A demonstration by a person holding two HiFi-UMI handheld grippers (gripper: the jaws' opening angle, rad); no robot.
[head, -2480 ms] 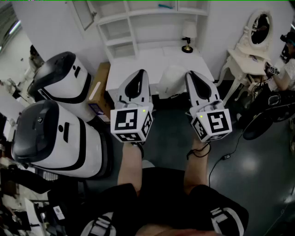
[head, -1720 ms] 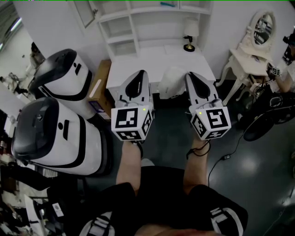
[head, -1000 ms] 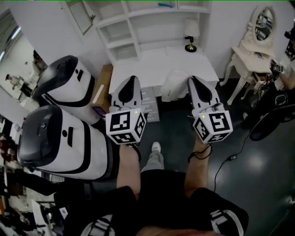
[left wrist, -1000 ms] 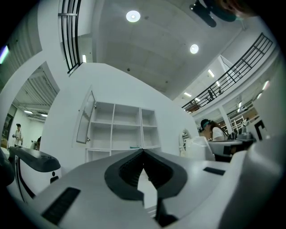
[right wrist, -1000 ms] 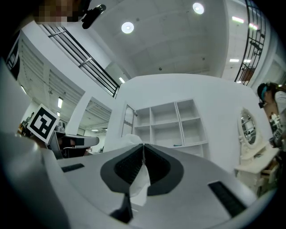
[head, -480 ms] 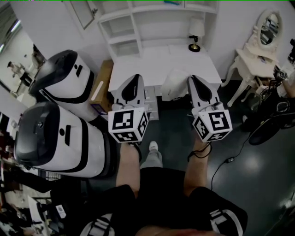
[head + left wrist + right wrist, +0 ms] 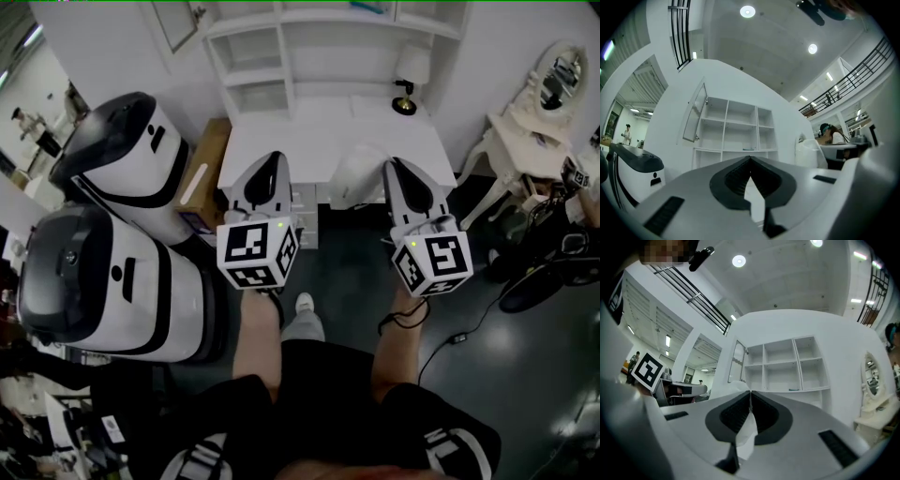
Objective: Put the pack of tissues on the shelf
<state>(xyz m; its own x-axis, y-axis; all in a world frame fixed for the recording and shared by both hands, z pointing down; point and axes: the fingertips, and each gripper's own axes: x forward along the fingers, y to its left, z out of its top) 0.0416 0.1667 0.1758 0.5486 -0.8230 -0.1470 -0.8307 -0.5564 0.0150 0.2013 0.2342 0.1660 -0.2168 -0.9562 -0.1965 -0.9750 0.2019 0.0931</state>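
Both grippers are held out side by side toward a white desk [image 7: 319,122] with a white shelf unit [image 7: 309,47] standing on it. My left gripper [image 7: 272,156] is shut and holds nothing; its tips [image 7: 750,158] meet in front of the shelf unit's compartments [image 7: 736,133]. My right gripper [image 7: 392,162] is also shut and empty, its tips [image 7: 750,392] lined up below the shelf unit's compartments [image 7: 780,366]. A small teal object [image 7: 373,7] lies on one shelf board. I cannot pick out a pack of tissues on the white surfaces.
A white chair back [image 7: 356,173] stands at the desk between the grippers. A small lamp [image 7: 406,94] sits at the desk's right. Two large white-and-black machines [image 7: 112,281] and a cardboard box [image 7: 199,183] crowd the left. A vanity table with a mirror [image 7: 553,84] stands right. A cable [image 7: 459,333] crosses the floor.
The person has stepped toward the desk; a foot has come into view below the grippers. Both grippers stay shut and side by side, the left a little lower than before.
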